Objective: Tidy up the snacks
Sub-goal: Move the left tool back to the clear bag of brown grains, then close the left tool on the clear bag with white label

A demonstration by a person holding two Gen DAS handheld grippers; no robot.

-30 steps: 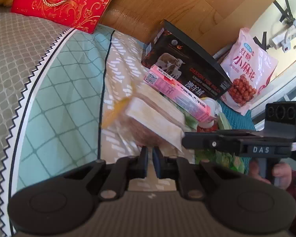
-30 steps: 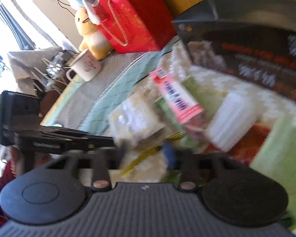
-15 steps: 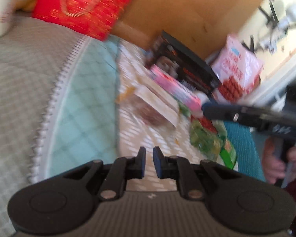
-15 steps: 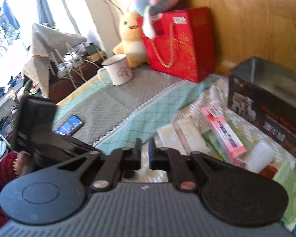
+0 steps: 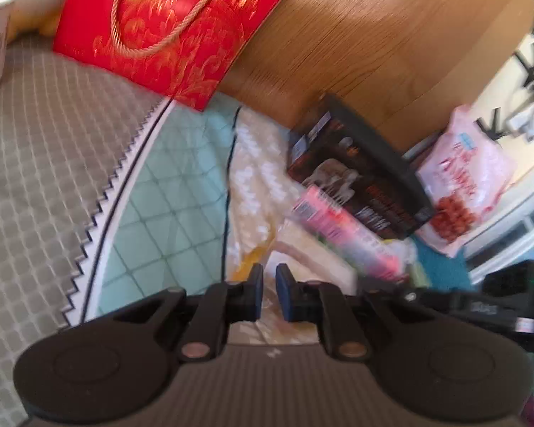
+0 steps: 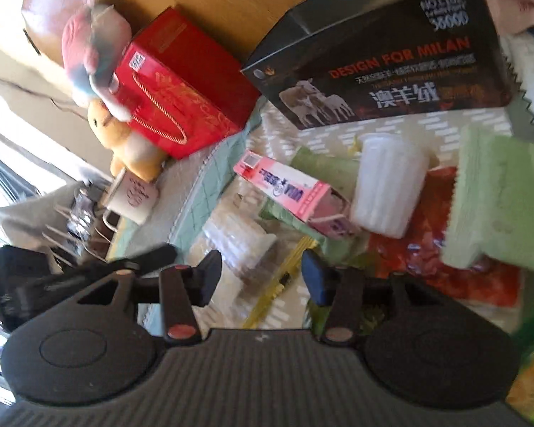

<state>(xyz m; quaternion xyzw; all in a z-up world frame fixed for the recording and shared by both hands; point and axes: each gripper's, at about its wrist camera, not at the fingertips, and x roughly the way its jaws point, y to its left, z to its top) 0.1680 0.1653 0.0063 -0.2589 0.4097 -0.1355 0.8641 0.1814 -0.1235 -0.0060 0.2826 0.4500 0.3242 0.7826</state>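
Beside black box (image 6: 391, 67), pink carton (image 6: 295, 192) flat, lengthwise.

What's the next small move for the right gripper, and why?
Probably ease the right gripper forward and down onto the clear packet lying just ahead of it. Its jaws are opening with nothing between them, and the snacks still lie loose beside the black box. The left gripper is shut and empty.

Snack heap (image 6: 338, 213) beside black box (image 6: 391, 57)
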